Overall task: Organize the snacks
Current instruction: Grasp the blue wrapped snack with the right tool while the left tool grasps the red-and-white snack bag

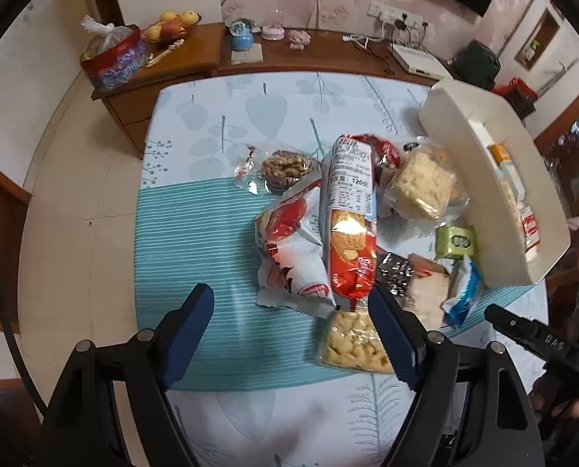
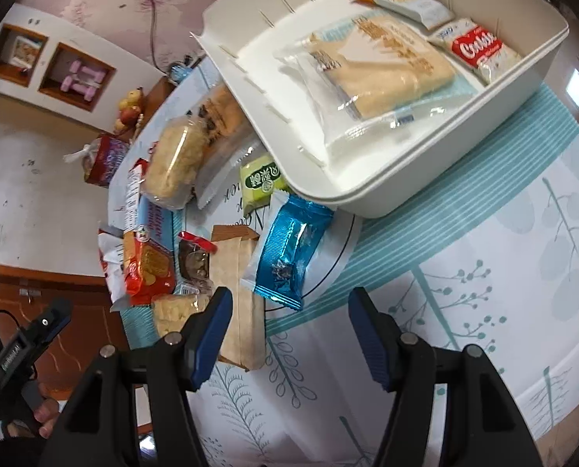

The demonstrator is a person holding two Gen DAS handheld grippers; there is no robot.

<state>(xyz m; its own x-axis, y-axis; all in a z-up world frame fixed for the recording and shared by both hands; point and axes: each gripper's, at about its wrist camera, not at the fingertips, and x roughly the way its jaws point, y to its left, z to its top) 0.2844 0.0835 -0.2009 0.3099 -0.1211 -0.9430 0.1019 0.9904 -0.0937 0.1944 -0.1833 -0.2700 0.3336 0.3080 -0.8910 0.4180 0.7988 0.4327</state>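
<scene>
A pile of snack packets lies on the table. In the left wrist view a long red biscuit pack [image 1: 351, 229] lies on a white and red bag [image 1: 293, 249], with a clear bag of puffs [image 1: 351, 340] by my right finger. My left gripper [image 1: 291, 307] is open and empty, just short of the pile. The white bin [image 2: 367, 190] holds several packets, among them a red cookie pack [image 2: 480, 48]. My right gripper [image 2: 289, 311] is open and empty above the table, just below a blue foil packet [image 2: 289, 251] and beside a tan paper packet [image 2: 237, 292].
A green packet [image 2: 262, 181] and a clear-wrapped rice cake [image 2: 176, 163] lie by the bin's rim. A walnut cake [image 1: 287, 165] lies at the far side of the pile. A wooden sideboard [image 1: 196, 58] with fruit stands behind the table. The table edge runs at left [image 1: 137, 233].
</scene>
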